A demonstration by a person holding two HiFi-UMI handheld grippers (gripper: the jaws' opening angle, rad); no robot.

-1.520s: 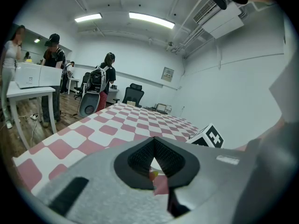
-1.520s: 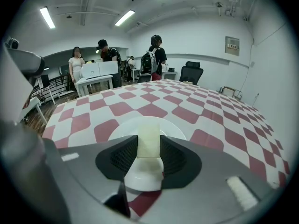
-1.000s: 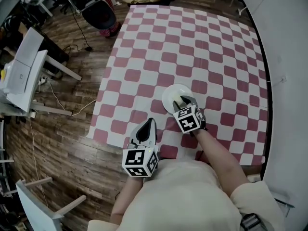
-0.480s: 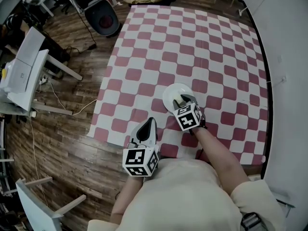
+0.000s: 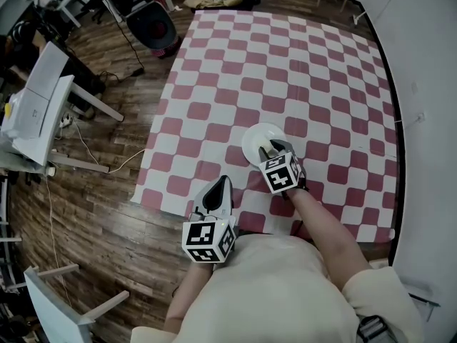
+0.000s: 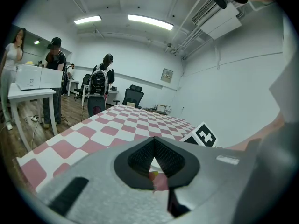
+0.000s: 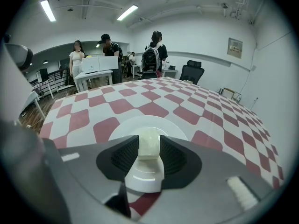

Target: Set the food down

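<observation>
A pale, cube-shaped piece of food sits between the pads of my right gripper, just above a white plate. The jaws are closing and both pads touch the food's sides. In the head view the right gripper hangs over the near edge of the plate, which lies on the red-and-white checked cloth. My left gripper is held lower left of the plate, over the cloth's near edge. Its jaws meet at the tips with nothing between them.
The checked cloth covers the floor ahead and to the right. A black chair stands at its far left corner. White tables and cables are on the wood floor to the left. Several people stand at the far end. A white wall runs along the right.
The right gripper stays over the plate with the food between its jaws. The black chair at the cloth's far left corner has shifted slightly. The left gripper has not moved.
</observation>
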